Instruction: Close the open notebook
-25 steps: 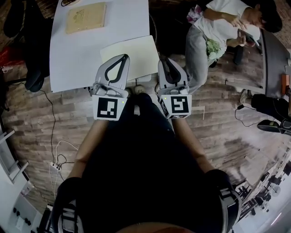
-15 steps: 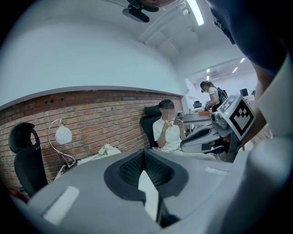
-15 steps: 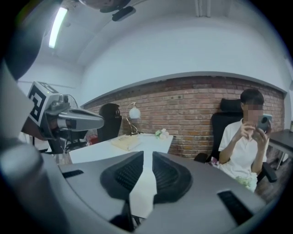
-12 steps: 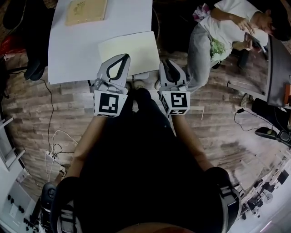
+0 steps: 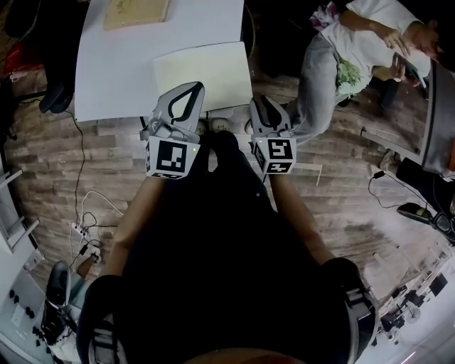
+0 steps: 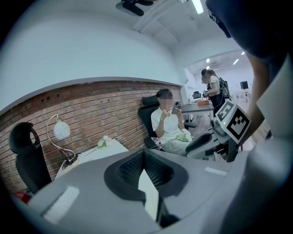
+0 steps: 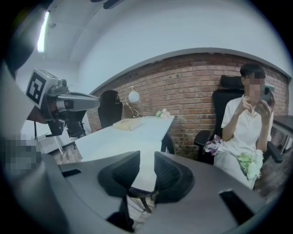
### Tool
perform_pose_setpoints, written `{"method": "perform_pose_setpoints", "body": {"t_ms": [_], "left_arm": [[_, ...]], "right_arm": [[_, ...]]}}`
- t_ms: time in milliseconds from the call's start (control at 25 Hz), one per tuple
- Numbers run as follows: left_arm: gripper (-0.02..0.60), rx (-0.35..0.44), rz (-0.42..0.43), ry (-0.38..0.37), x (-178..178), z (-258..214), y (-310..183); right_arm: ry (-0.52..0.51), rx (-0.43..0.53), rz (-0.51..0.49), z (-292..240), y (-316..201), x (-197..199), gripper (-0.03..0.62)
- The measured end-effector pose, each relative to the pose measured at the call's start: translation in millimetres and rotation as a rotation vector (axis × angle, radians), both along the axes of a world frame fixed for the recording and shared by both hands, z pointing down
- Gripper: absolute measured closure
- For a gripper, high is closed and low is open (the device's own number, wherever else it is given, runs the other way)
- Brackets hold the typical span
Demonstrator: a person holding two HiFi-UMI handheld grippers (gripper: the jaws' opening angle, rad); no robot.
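Observation:
A flat cream notebook lies at the near right corner of the white table; I cannot tell its pages apart from here. Both grippers are held side by side close to my body, at the table's near edge. The left gripper hangs over the notebook's near edge, tips touching, nothing between them. In the left gripper view its jaws meet at the tip. The right gripper is just off the notebook's right corner. The right gripper view shows its jaws a narrow gap apart, empty.
A tan book lies at the table's far end, with a lamp and flowers beyond it. A seated person holds a phone at the right. Dark chairs stand at the left, and cables lie on the wooden floor.
The table and notebook have slid upward in the head view. Both grippers stay side by side in front of my body, jaws unchanged.

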State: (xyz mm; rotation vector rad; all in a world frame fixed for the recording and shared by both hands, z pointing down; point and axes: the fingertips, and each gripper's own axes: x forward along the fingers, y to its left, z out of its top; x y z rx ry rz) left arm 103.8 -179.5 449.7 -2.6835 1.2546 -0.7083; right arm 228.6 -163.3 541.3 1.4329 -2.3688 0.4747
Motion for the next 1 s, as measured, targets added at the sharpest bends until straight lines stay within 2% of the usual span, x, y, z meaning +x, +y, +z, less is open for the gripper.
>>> {"method": "perform_pose_setpoints", "body": {"t_ms": [240, 600, 1000], "left_arm": [[0.586, -0.016, 0.018, -0.049, 6.7, 11.6, 6.4], [0.586, -0.040, 0.005, -0.069, 7.6, 20.9, 7.1], [0.586, -0.054, -0.025, -0.068, 2.2, 23.6, 0.0]], "right_arm": [[-0.036, -0.119, 0.006, 35.0, 7.8, 7.1, 0.526], [-0.094, -0.223, -0.023, 75.1, 10.2, 8.6, 0.522], [-0.262, -0.349, 0.009, 99.0, 2.7, 7.3, 0.499]]}}
